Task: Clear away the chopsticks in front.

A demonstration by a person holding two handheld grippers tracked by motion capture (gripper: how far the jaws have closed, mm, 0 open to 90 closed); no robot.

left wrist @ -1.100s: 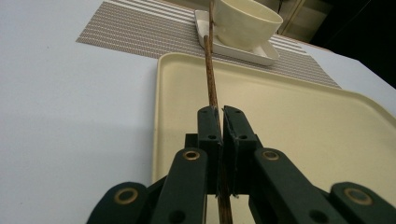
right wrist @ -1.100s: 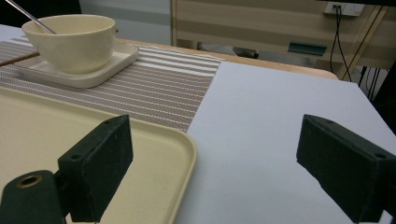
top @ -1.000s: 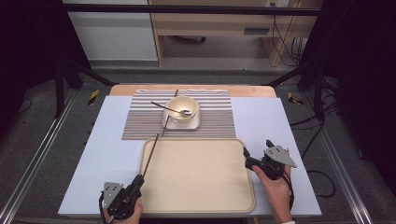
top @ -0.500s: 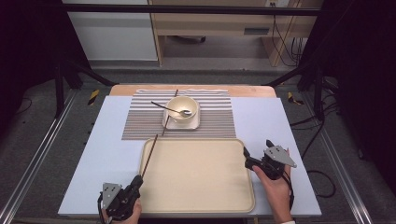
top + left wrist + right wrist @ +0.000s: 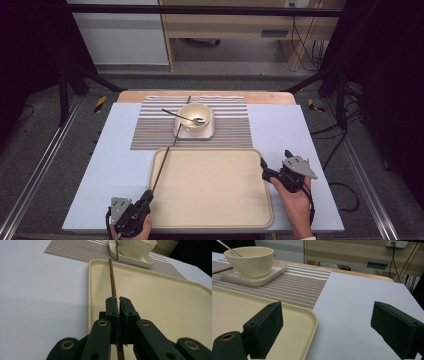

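One brown chopstick (image 5: 113, 280) lies over the tray's (image 5: 210, 220) left rim, clenched in the left tongs (image 5: 146, 196); a second chopstick (image 5: 185, 112) rests by one bowl (image 5: 196, 114). Right tongs (image 5: 274, 163) gape empty.

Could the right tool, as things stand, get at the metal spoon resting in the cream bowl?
Probably yes. The right tool is open and holds nothing, and only bare cream tray and striped placemat lie between it and the metal spoon in the cream bowl.
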